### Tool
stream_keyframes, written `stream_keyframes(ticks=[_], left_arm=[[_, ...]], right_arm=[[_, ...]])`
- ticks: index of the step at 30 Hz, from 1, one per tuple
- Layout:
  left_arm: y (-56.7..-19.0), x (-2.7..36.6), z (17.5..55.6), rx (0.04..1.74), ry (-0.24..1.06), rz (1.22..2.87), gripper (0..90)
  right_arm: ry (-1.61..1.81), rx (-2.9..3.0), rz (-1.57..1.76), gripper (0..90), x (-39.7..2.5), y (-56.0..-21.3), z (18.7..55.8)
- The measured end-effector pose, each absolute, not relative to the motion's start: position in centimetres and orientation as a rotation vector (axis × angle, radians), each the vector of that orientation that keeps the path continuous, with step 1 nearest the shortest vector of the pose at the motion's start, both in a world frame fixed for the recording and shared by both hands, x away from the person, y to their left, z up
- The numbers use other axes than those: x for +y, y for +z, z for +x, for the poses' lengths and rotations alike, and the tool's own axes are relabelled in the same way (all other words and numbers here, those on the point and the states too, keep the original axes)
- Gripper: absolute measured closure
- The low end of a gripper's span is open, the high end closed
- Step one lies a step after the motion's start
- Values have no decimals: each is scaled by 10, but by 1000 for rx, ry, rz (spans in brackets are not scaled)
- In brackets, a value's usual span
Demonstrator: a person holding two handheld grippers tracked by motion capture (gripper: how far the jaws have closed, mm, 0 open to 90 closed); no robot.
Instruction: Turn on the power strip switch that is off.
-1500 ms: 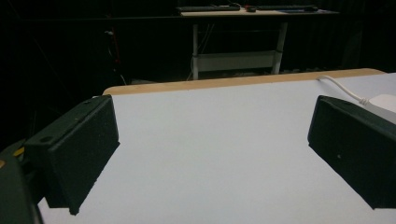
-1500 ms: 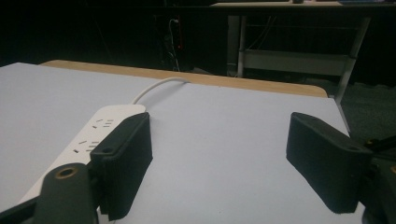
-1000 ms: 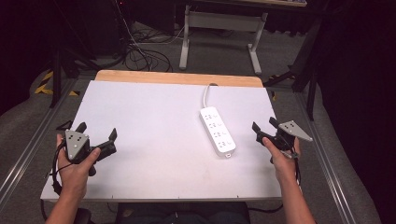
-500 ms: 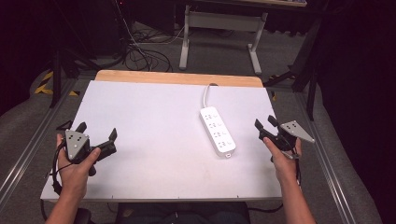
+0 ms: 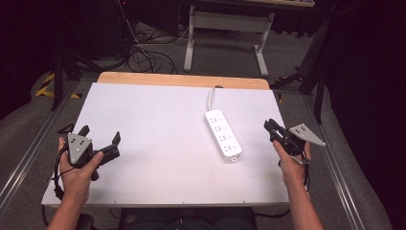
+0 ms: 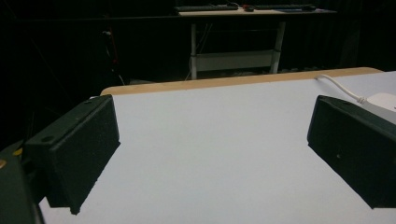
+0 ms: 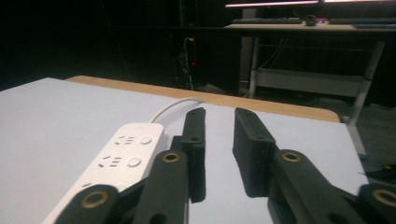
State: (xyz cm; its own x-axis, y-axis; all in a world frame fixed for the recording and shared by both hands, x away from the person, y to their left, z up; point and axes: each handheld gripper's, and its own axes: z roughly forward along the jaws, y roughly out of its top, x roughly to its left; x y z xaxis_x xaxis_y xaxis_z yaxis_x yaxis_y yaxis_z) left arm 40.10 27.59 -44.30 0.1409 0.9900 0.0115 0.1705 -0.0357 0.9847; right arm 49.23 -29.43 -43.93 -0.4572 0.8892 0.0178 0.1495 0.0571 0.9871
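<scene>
The power strip (image 5: 223, 134) lies right of centre in the high view, flat on the white table (image 5: 153, 120). It looks light, rigid and smooth, so grip it across its narrow sides. Your left gripper (image 5: 98, 146) gapes wide and empty; your right gripper (image 5: 272, 128) is nearly closed, seemingly empty. The room behind is dark.

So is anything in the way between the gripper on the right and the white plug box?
Nothing visible. Bare white table lies between the right gripper and the power strip. The jaws stand slightly apart, holding nothing.
</scene>
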Motion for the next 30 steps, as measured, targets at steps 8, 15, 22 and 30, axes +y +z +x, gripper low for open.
stream_keyframes(ticks=[8, 15, 22, 30], left_arm=[[-443, 276, 401, 1216, 1033, 1418, 30], [-443, 276, 401, 1219, 1034, 1418, 31], [-444, 277, 401, 1223, 1039, 1419, 31], [-444, 278, 400, 1225, 1037, 1418, 31]], right_arm=[[1400, 1788, 1054, 881, -291, -431, 488], [1394, 1845, 1089, 900, -288, -422, 490], [1369, 1877, 1129, 900, -280, -410, 501], [1327, 1945, 1130, 900, -261, -402, 513]])
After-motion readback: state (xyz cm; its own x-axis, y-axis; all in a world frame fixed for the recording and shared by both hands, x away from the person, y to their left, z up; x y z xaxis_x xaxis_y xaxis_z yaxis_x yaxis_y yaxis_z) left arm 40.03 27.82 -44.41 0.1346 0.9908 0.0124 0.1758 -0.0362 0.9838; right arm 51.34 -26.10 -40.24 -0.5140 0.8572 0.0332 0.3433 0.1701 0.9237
